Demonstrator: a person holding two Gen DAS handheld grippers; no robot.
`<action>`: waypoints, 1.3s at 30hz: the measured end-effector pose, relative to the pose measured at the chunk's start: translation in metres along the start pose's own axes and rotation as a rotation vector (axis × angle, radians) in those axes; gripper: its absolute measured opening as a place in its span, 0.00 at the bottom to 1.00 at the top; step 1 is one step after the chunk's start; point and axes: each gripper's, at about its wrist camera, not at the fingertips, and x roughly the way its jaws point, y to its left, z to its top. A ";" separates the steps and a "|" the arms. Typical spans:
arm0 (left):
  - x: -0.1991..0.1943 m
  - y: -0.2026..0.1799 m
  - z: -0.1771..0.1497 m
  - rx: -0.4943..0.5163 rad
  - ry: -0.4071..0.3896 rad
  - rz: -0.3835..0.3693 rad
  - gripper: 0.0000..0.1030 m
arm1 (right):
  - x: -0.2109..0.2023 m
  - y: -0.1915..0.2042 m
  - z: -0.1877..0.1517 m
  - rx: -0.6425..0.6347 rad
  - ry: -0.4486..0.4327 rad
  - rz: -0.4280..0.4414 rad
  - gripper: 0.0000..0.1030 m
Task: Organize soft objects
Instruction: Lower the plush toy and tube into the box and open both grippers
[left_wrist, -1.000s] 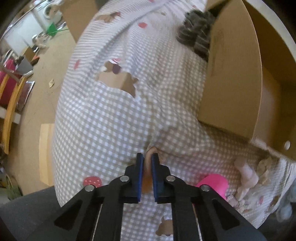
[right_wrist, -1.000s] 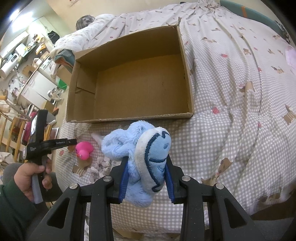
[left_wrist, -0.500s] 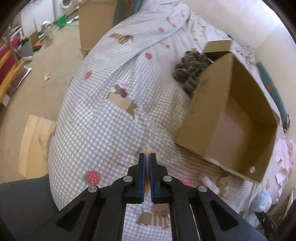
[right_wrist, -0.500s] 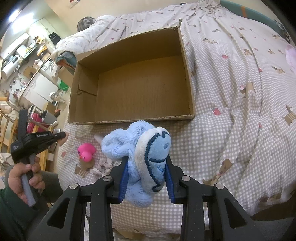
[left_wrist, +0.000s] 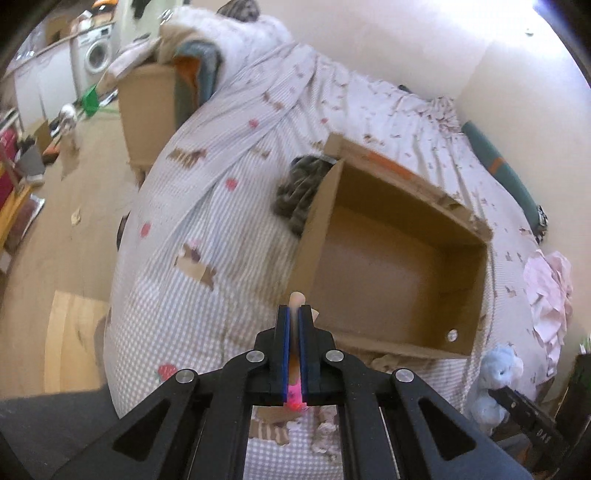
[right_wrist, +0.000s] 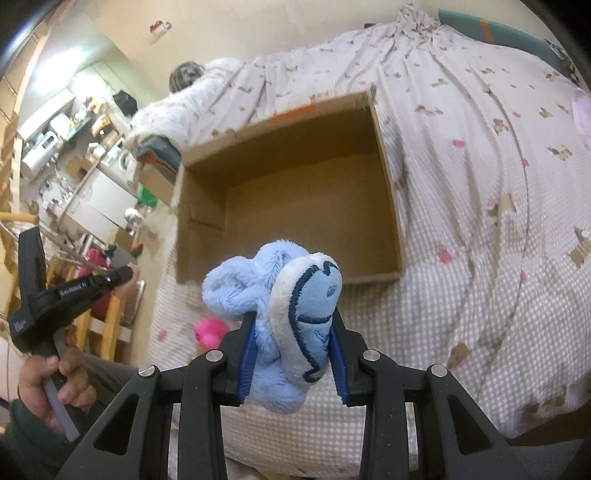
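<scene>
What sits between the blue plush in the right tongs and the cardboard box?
Only checked bedcover: in the right wrist view, nothing else lies between the blue plush and the cardboard box.

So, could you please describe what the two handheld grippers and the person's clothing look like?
Both the left gripper and right gripper are black frames with silver screws and blue finger pads. The left carries small white lettering. The sleeve is dark green.

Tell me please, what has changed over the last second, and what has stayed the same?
The left gripper has risen off the checked bedspread with a thin peach-coloured piece pinched between its blue pads, and now looks down into the cardboard box. The right gripper has lifted only slightly. Unchanged: it stays clamped on the blue plush toy, the box is empty, and the pink toy lies on the bed.
</scene>
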 end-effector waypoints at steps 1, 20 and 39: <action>-0.003 -0.004 0.004 0.013 -0.007 -0.004 0.04 | -0.003 0.002 0.005 0.001 -0.012 0.007 0.35; 0.037 -0.060 0.043 0.154 -0.026 -0.070 0.04 | 0.016 0.004 0.075 -0.010 -0.112 0.017 0.35; 0.110 -0.069 0.019 0.211 0.043 -0.062 0.05 | 0.092 -0.004 0.064 -0.090 0.024 -0.125 0.37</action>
